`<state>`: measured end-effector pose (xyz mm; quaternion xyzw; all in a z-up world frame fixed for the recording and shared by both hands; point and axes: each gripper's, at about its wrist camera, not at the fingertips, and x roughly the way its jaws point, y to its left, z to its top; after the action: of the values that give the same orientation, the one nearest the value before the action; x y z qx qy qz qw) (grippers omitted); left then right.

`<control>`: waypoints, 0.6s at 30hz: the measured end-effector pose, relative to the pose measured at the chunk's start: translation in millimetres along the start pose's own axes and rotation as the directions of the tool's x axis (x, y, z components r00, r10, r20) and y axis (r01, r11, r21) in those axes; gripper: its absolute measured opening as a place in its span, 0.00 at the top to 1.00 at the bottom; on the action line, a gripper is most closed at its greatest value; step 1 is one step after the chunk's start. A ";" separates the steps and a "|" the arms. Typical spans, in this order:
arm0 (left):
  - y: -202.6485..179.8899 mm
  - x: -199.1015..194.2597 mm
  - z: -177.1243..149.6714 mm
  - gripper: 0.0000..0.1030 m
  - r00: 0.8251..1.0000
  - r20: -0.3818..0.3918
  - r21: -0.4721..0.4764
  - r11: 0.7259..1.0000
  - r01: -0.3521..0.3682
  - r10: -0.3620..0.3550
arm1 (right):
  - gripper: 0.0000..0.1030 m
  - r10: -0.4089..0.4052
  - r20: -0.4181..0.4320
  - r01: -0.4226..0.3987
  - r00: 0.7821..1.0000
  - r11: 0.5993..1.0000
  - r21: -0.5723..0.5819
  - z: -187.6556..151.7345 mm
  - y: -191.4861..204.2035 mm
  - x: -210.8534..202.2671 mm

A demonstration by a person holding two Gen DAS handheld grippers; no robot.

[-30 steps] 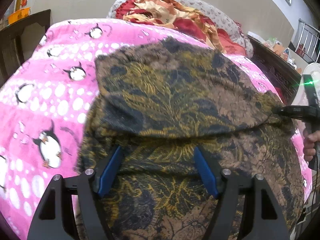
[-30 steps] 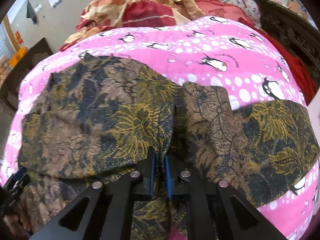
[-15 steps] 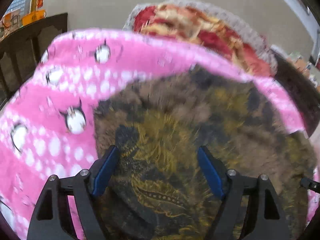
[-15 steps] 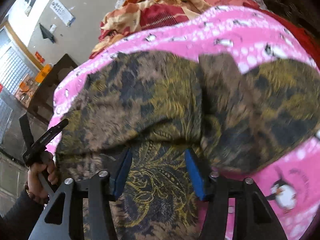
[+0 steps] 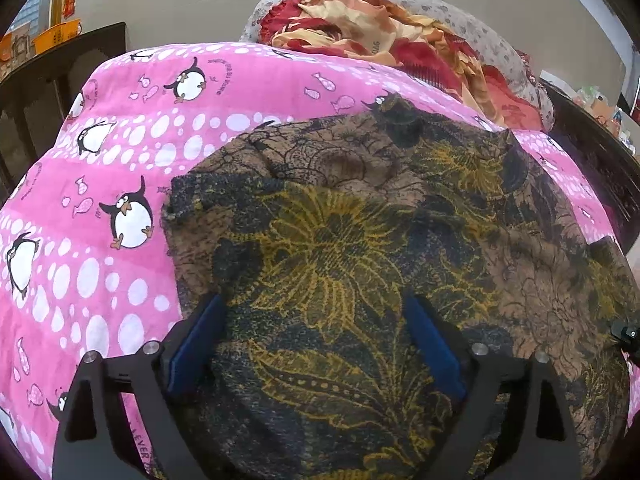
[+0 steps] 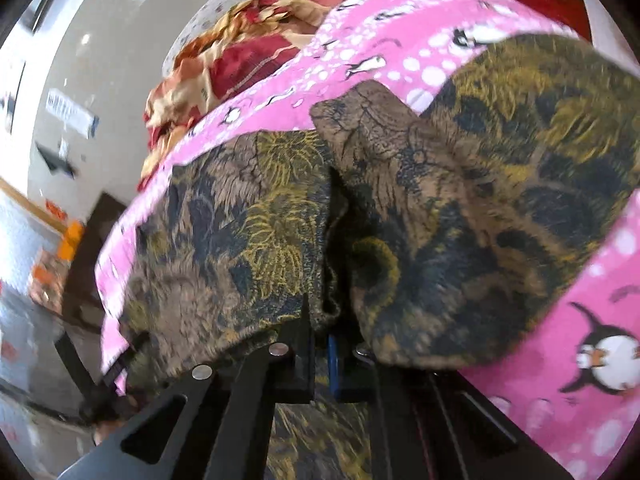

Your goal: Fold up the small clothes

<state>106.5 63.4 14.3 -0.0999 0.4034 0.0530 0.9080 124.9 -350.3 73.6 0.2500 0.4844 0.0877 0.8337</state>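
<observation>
1. While the brown-and-gold patterned garment (image 5: 340, 248) lies partly folded on the pink penguin blanket (image 5: 120, 160), the step in hand looks like a second fold, with one flap already laid over the body of the cloth.
2. Left of the garment, the blanket shows a broad bare strip that runs to its rounded edge, and a dark wooden frame (image 5: 60, 72) stands beyond that edge.
3. Over the garment's near left part, the left gripper (image 5: 316, 340) has its jaws opening wide; the blue pads (image 5: 196, 344) stand apart with cloth lying flat between them and nothing pinched.
4. At the garment's middle, seen from the right wrist, the right gripper (image 6: 320, 344) is clamped together on a bunched edge of the fabric where two layers meet in a dark crease.
5. Judged from this, the next move calls for the right gripper to carry its pinched edge across the garment while the left one takes a matching edge or pins the cloth down.
6. Right of the garment, bare pink blanket shows toward its right edge, so there is some room to lay a fold.
7. Beyond the garment's far edge, a red-and-cream heap of bedding (image 5: 380, 28) limits room that way.
</observation>
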 end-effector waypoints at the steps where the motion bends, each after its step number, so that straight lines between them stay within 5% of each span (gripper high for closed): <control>1: -1.8 0.5 0.1 0.08 1.000 -0.002 0.010 1.000 0.001 -0.001 | 0.95 -0.020 -0.007 0.020 1.000 1.000 -0.015 1.6 1.2 -0.8; 5: -6.2 2.7 2.3 0.06 1.000 -0.015 0.034 0.999 -0.010 0.010 | 0.94 -0.025 -0.084 0.023 0.996 0.999 -0.023 12.9 -7.2 6.2; 8: -5.1 -3.6 7.9 0.05 1.000 -0.009 0.058 0.998 -0.003 0.003 | 0.81 -0.030 -0.117 0.025 0.993 0.998 -0.049 19.4 -2.6 1.7; 12: 10.9 -20.4 23.8 0.05 0.998 0.066 -0.021 1.000 0.009 -0.008 | 0.55 -0.091 0.060 0.099 0.994 0.983 -0.152 17.4 20.9 -48.2; 14: 16.9 -12.8 35.5 0.06 0.998 0.059 -0.076 0.997 0.021 -0.016 | 0.53 -0.115 0.132 0.141 0.985 0.968 -0.206 17.3 37.6 -55.1; 16: 17.0 7.4 40.1 0.33 1.000 0.006 -0.091 0.996 -0.013 0.013 | 0.53 -0.109 0.153 0.148 0.982 0.950 -0.274 20.5 58.9 -42.2; 18: 13.4 25.3 35.0 0.44 0.995 -0.021 -0.053 0.994 -0.097 0.096 | 0.53 -0.139 0.138 0.179 0.981 0.925 -0.336 23.4 78.1 -11.4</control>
<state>146.4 84.7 16.6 -0.1052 0.4146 0.1066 0.8976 146.4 -295.4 131.0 0.0637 0.4328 0.0896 0.8948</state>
